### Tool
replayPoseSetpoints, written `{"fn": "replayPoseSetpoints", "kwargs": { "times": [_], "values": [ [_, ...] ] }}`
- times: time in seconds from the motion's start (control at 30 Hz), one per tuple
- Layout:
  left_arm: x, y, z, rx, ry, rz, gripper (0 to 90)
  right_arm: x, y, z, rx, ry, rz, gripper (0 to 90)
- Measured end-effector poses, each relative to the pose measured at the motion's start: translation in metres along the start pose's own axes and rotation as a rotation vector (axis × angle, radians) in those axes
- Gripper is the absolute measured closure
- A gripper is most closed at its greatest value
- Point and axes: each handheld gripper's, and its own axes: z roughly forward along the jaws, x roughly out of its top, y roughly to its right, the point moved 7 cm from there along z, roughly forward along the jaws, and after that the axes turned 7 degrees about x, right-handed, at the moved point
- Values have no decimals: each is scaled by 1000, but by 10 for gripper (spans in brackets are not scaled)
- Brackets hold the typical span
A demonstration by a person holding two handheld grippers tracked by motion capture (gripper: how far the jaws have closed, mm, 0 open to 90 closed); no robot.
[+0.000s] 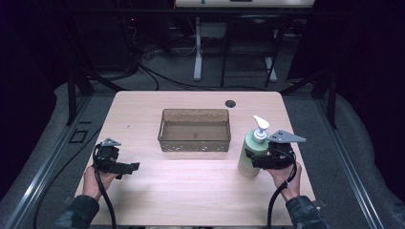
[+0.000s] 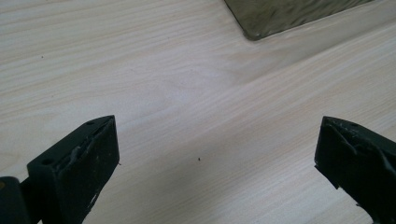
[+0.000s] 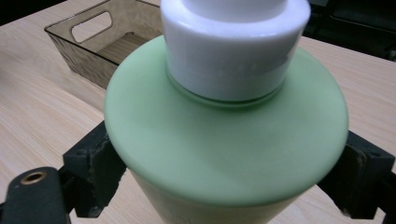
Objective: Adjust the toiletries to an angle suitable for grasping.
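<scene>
Right gripper (image 1: 254, 160) has clamped its jaws on the green bottle (image 1: 251, 152), standing upright at four o'clock on the table (image 1: 191, 191). Left gripper (image 1: 128, 167), at eight o'clock, gapes wide over bare wood, holding nothing. Further out, dead centre, sits the tray (image 1: 194, 130).

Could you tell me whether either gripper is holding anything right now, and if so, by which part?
The right gripper holds the green pump bottle upright on the table, jaws on either side of its body below the shoulder. The left gripper is open, holding nothing.
</scene>
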Motion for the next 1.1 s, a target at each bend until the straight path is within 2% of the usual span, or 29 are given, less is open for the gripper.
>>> {"fn": "replayPoseSetpoints", "kwargs": {
  "times": [0.37,0.53,0.83,1.03,1.1],
  "values": [
    [1,0,1,-5,2,6,0,3,-11,7,27,-5,-19,121],
    [1,0,2,-10,1,-5,0,5,-16,11,44,-8,-28,121],
    [1,1,3,-14,7,19,0,10,-27,19,74,-18,-49,122],
    [2,2,5,-19,9,34,0,14,-38,27,113,-21,-70,122],
    [1,3,5,-25,14,25,0,15,-42,30,130,-21,-81,122]
  ]
}}
